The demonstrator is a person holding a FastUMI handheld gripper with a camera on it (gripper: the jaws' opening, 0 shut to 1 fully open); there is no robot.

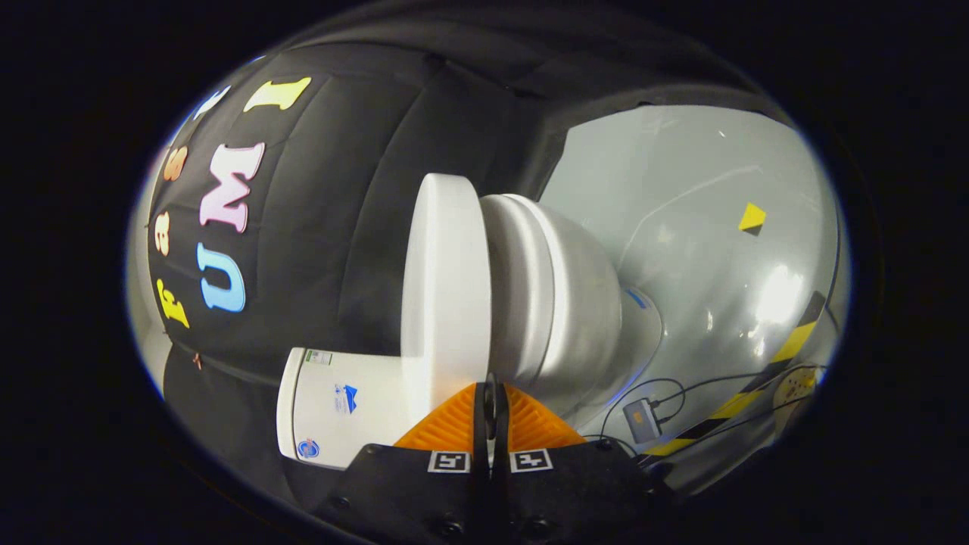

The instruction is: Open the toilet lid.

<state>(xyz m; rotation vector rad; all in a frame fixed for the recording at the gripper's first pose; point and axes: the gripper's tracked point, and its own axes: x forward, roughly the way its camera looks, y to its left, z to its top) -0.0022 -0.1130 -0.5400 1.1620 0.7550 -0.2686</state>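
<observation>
The view is rolled, so the white toilet appears on its side. Its lid (443,288) is a thick white slab lying flat against the seat and bowl (560,303), with the tank (333,409) behind the lid. My gripper (490,393) is shut, its fingers (530,424) pressed together with nothing visibly between them. The fingertips sit right at the seam where the lid's edge meets the seat rim, touching or almost touching it.
The grey glossy floor (704,227) stretches beyond the bowl, with a yellow-and-black marker (752,218), yellow-black striped tape (764,378) and a small grey box with cables (642,420). The black cloth wall (325,197) stands behind the tank.
</observation>
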